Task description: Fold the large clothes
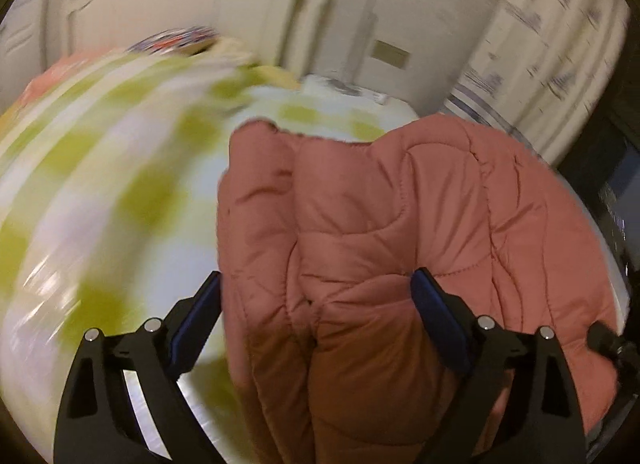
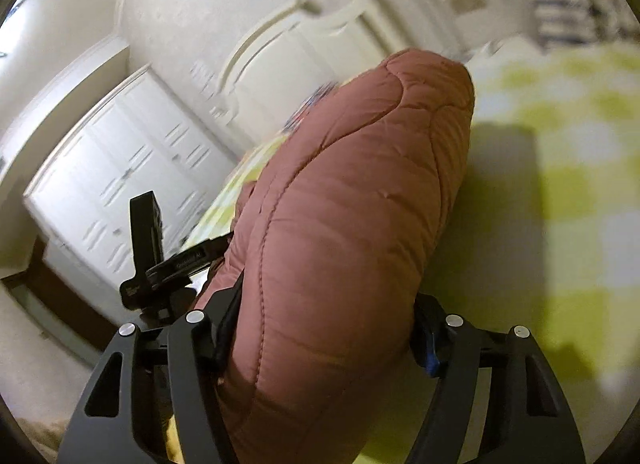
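The jaws of the left gripper stand wide apart with a fold of the pink quilted jacket between them; its left pad sits at the fabric's edge, the right pad rests against the padding, and a firm pinch cannot be told. The jaws of the right gripper press on both sides of a thick bundled roll of the same jacket. The jacket lies on a bed covered by a green-and-white checked sheet. White wardrobe doors stand behind.
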`<state>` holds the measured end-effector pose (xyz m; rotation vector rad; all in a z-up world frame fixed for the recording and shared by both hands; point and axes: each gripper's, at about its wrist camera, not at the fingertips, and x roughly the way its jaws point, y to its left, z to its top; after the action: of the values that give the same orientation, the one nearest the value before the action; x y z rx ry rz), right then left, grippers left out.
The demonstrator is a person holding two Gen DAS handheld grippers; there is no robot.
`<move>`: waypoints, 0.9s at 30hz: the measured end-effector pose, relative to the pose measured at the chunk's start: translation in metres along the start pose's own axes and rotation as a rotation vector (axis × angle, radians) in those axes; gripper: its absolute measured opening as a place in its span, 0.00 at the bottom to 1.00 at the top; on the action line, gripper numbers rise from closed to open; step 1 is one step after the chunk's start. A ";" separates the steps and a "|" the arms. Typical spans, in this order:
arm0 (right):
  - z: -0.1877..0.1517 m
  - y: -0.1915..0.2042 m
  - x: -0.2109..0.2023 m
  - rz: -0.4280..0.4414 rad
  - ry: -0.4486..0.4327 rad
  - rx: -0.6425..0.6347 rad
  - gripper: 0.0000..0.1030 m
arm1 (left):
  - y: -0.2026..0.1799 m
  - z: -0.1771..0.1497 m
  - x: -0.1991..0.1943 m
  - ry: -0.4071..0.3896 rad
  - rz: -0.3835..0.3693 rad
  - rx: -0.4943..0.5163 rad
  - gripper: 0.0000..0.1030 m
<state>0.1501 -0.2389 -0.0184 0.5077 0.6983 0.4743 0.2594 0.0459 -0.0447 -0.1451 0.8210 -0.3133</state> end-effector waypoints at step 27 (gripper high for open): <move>-0.054 0.060 0.058 -0.754 -0.120 -0.610 0.74 | -0.121 0.089 -0.018 -0.165 0.025 0.207 0.94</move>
<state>0.1371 -0.1450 -0.0465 -0.3072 0.5422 -0.0687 0.2871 -0.0620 0.0578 0.0334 0.6224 -0.3556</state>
